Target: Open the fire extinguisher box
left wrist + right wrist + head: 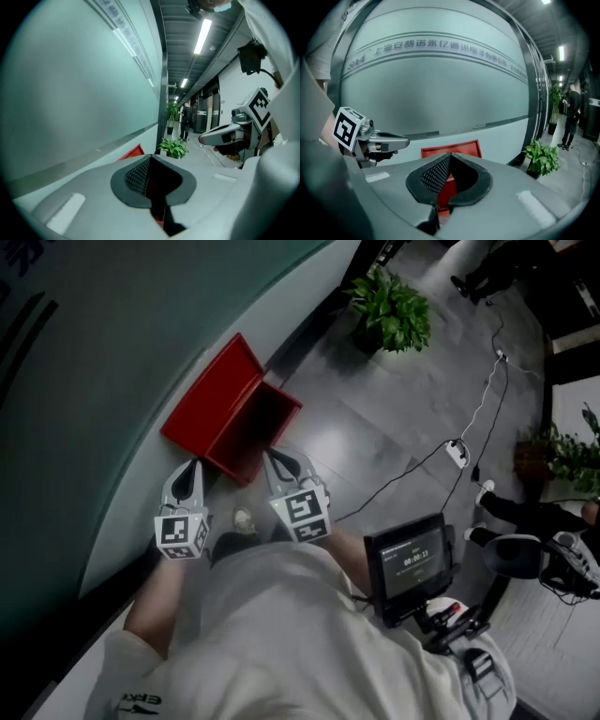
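The red fire extinguisher box (274, 420) stands on the floor against the frosted glass wall, its lid (211, 390) swung up and leaning on the wall, its dark inside showing. My left gripper (191, 470) hovers just before the box's near left corner, jaws shut with nothing between them. My right gripper (276, 461) hangs at the near right corner over the opening, also shut and empty. In the left gripper view a corner of the red lid (136, 151) shows past the left gripper (150, 157), with the right gripper (202, 139) beside. In the right gripper view the lid (450, 148) lies beyond the right gripper (450, 156).
A potted plant (392, 307) stands beyond the box by the wall. Cables and a power strip (457, 454) run across the grey floor at right. A small screen (410, 563) hangs at my waist. Another plant (562, 460) and a person's feet (492, 507) are at far right.
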### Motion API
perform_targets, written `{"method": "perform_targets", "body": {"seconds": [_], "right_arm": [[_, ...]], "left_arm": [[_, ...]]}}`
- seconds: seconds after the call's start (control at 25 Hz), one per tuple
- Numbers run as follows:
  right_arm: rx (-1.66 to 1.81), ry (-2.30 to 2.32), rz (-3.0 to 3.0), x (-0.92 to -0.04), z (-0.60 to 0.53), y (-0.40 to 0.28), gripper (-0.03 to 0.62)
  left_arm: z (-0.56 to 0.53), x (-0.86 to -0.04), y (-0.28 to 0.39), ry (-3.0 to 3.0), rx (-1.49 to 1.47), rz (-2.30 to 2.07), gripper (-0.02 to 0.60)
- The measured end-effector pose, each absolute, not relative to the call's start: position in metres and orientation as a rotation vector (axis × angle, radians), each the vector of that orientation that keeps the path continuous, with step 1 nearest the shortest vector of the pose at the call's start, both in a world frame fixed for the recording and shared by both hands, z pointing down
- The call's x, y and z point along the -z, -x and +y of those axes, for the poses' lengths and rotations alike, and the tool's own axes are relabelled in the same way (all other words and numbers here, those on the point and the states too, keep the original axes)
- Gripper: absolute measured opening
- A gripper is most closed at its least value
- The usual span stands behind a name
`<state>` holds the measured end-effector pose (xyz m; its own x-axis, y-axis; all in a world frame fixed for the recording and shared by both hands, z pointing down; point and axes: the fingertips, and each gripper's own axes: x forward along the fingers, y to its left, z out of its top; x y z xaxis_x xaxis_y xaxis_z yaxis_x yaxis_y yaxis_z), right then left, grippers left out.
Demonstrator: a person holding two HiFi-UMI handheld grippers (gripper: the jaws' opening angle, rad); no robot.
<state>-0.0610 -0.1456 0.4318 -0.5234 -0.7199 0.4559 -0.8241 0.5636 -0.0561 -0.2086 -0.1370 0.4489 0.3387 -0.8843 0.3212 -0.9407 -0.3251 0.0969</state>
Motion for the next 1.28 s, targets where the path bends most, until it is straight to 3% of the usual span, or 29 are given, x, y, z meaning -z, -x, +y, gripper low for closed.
{"method": "perform_targets", "body": {"seconds": [0.36,0.92,1.28], "right_arm": [[-0.332,-1.335,-2.540,-0.353,-0.143,0.039,0.012],[-0.237,-1.434,-2.658,-0.294,-0.123,-0.003,0.012],[-0.250,-1.279,-2.731,-0.301,-0.101,-0.002,0.012]], "left_arm": [[-0.129,-0.360,0.164,-2.497,-0.205,-1.654,0.003],[-0.092,-0.307,0.137,-2.579,-0.072,-1.713,0.002],[-0.062,-0.313,0.134,-2.441,-0.102,-1.864,0.002]]}}
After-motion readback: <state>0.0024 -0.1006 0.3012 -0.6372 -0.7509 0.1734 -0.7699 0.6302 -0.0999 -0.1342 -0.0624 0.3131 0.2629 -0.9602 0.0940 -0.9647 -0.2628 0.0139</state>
